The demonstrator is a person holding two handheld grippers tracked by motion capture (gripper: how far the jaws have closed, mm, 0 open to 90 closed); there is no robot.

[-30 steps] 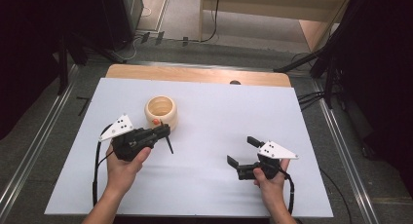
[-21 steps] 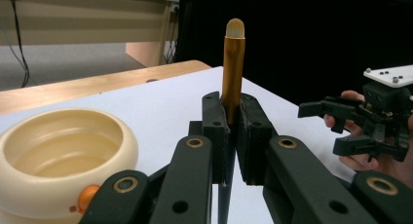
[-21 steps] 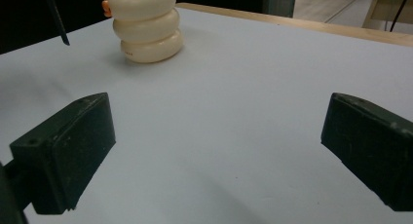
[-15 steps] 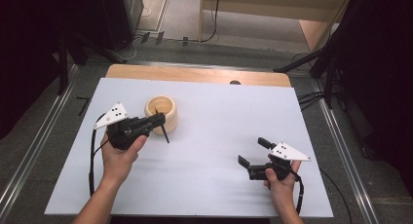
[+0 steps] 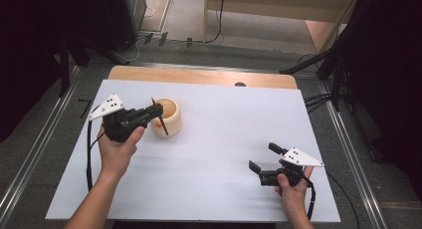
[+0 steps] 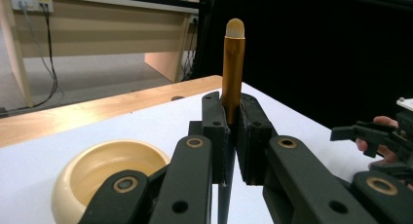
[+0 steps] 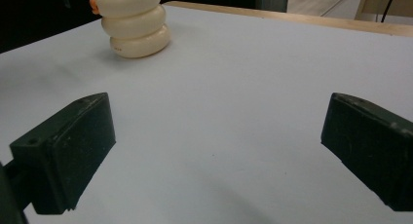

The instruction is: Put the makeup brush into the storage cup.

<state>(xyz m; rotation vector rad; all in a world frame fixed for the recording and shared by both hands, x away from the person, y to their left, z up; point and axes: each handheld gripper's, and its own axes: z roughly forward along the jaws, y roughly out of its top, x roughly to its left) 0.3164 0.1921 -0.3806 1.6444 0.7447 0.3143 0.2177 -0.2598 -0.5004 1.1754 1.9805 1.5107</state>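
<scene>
A cream ribbed cup stands on the white board, left of centre. My left gripper is shut on a slim brush with a dark handle, held right at the cup's near left side. In the left gripper view the brush rises upright from the closed jaws, showing a gold ferrule and pale tip, with the cup low at the left. My right gripper stands open over the board at the front right. The right gripper view has the cup far off and bare board between its pads.
The white board lies on a wooden table whose far strip has a small dark hole. Metal rails run along both sides. Cables and stand legs sit on the floor beyond. The other hand's gripper appears at right in the left gripper view.
My left gripper has carried the brush forward and up, from the front of the cup to its side. The right gripper has drifted slightly to the right, still open.
</scene>
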